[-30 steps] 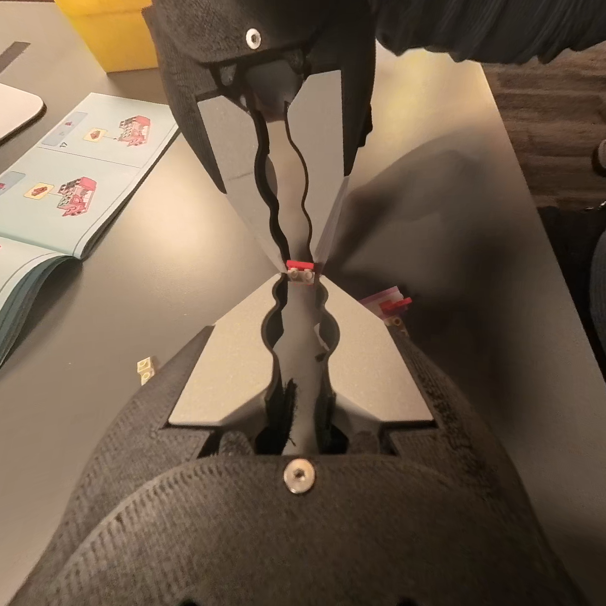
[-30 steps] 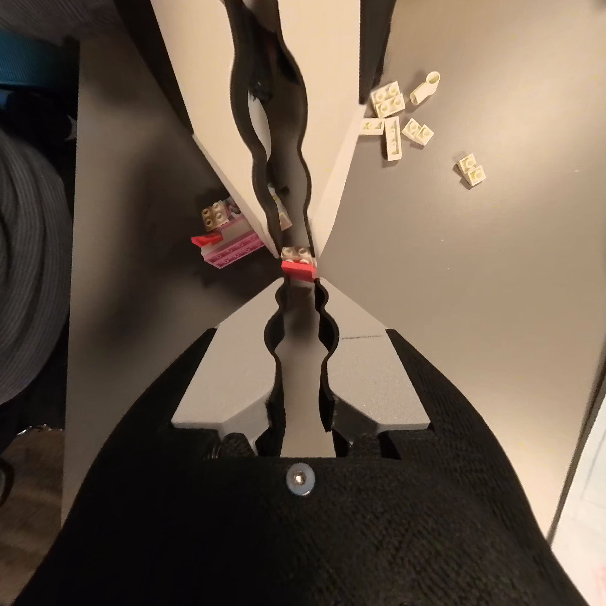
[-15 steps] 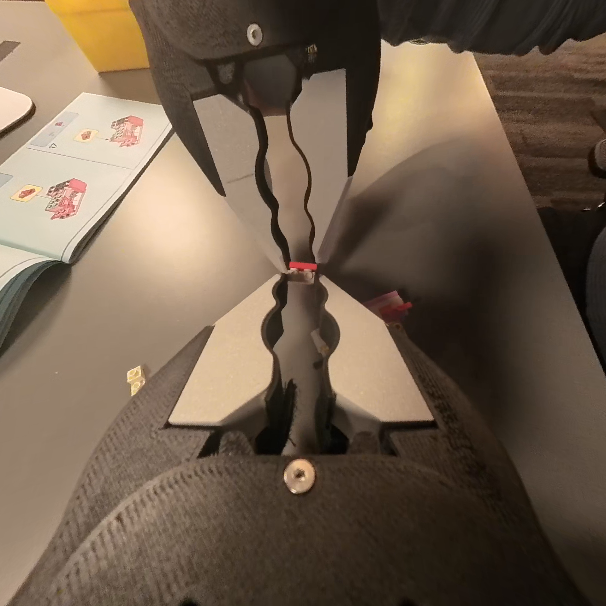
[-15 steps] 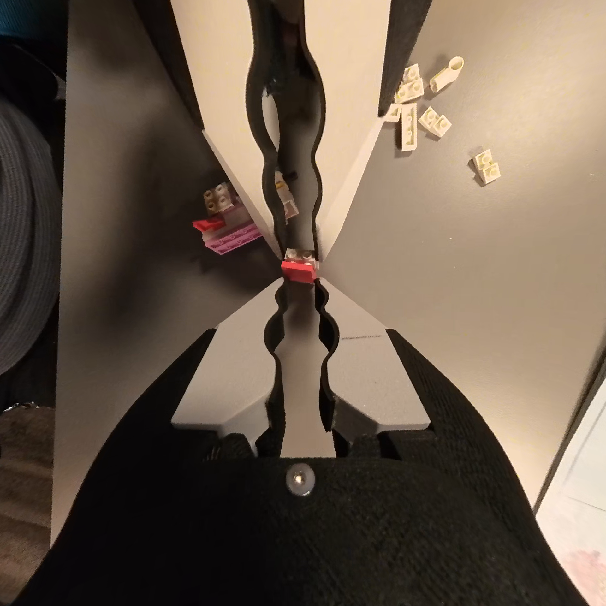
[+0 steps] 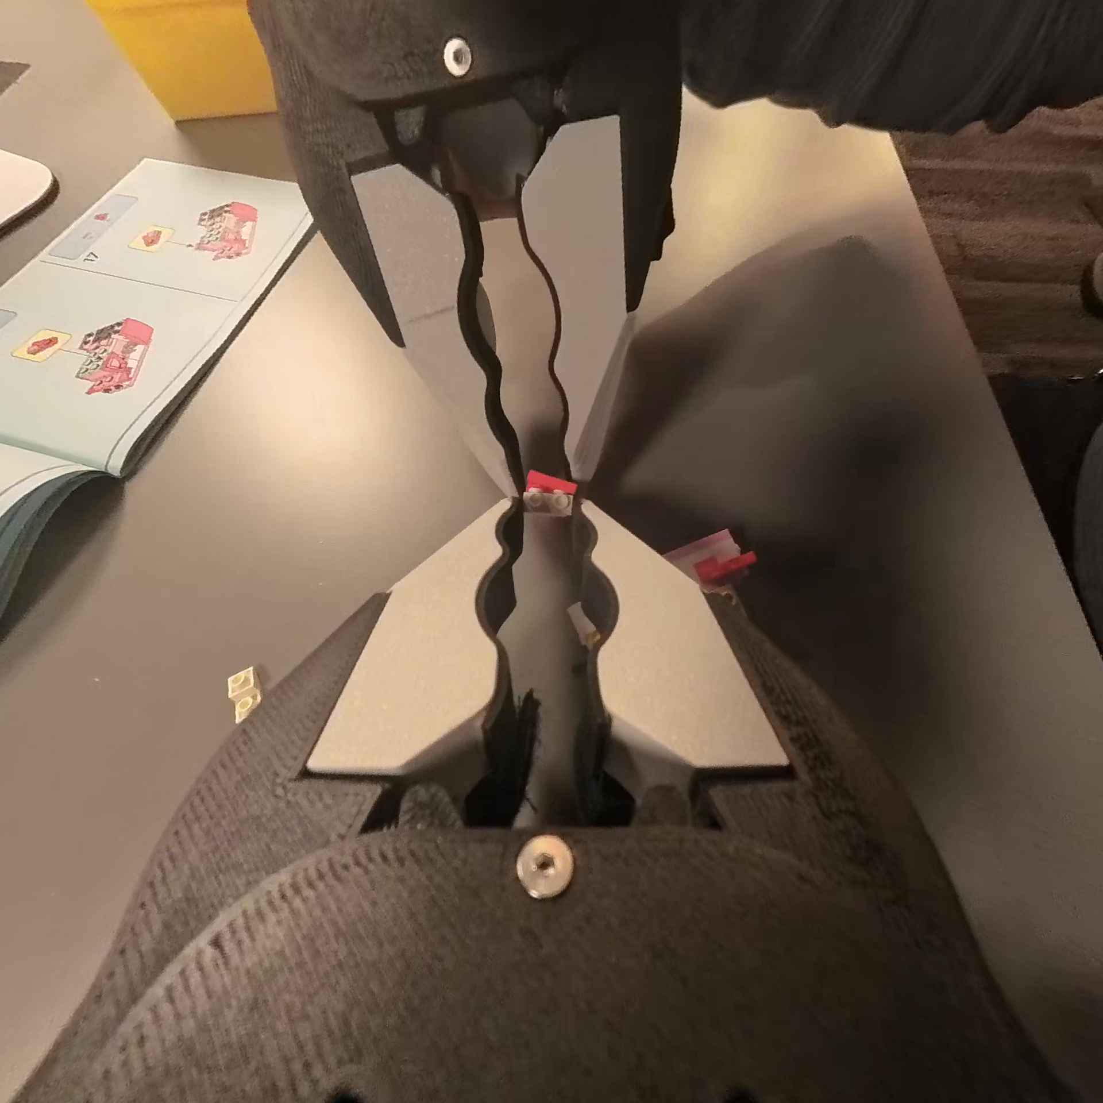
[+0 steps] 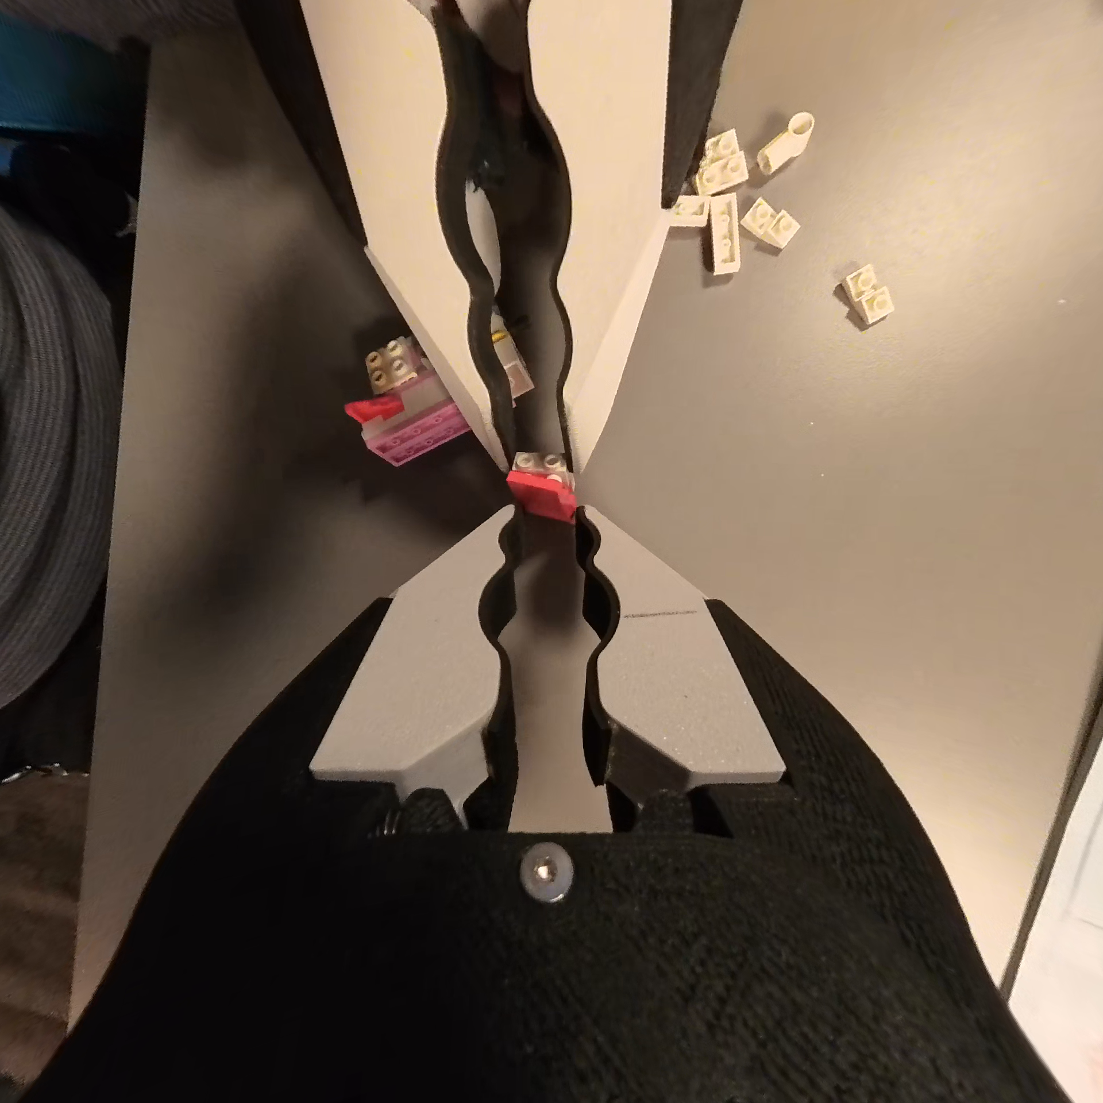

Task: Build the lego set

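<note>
LEFT GRIPPER: the left gripper [image 5: 550, 503] has its 2 grey wavy-edged fingers drawn in narrow on a small pale grey 2-stud plastic plate [image 5: 548, 503], one pad against each short end.
RIGHT GRIPPER: the right gripper [image 6: 544, 500] points back at the left one, tip to tip, its fingers equally narrow around a small red plastic wedge piece [image 6: 542, 493].
KEY RELATION: the grey plate and the red wedge touch, stacked face to face in the narrow space where the 4 fingertips meet. Each piece's long axis runs across its gripper's fingers. Whether the pieces are fully seated I cannot tell. Neither gripper is nearer; both are at the joint.
HEIGHT: the pair appears held up off the table, with blurred shadow below.
NEARBY BUILD: a part-built pink, red and cream brick model [image 6: 406, 409] sits on the table just beside the left gripper's fingers.
LOOSE PARTS: 1 cluster of cream bricks and a short cream tube [image 6: 740, 197] lies well apart; 1 cream 2-stud piece [image 5: 245, 692] rests alone.
SURFACE: a smooth grey matt tabletop [image 5: 239, 477].
ROOM: an open pale blue instruction booklet [image 5: 119, 286], a yellow box [image 5: 197, 54], dark carpet beyond the table edge, a dark sleeve [image 5: 895, 54] above.
</note>
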### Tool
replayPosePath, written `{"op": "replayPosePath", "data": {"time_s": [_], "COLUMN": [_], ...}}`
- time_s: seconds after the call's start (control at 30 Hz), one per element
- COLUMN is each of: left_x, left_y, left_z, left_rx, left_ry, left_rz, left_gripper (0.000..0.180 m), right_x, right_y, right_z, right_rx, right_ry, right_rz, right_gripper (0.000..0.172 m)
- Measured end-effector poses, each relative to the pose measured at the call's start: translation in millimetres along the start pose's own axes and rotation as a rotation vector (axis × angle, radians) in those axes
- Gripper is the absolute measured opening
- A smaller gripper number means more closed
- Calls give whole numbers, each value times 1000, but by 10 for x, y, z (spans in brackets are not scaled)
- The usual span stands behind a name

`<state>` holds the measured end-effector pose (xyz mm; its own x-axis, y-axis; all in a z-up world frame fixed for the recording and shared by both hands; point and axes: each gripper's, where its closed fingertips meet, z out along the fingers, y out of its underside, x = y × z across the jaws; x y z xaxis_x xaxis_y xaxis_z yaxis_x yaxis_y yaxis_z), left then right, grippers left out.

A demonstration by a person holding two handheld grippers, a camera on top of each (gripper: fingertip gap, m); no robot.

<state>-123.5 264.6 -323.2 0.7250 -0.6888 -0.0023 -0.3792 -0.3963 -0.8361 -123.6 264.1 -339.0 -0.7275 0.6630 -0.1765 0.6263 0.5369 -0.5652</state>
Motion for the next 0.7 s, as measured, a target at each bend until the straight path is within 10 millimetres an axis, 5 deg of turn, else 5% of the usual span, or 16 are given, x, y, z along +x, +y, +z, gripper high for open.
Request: {"op": "replayPosePath", "data": {"time_s": [0.37, 0.7], "left_x": [-7, -28], "left_y": [33, 20], "left_z": [36, 31], "left_rx": [-10, 2], "left_ry": [-1, -6], "left_rz": [3, -16], "left_gripper": [15, 15], "right_x": [4, -17], "right_y": [-9, -33], "right_z": [-125, -78], "right_rx": [114, 260], "right_ry": [35, 515], "right_rz": [27, -47], "right_gripper": [18, 29]}}
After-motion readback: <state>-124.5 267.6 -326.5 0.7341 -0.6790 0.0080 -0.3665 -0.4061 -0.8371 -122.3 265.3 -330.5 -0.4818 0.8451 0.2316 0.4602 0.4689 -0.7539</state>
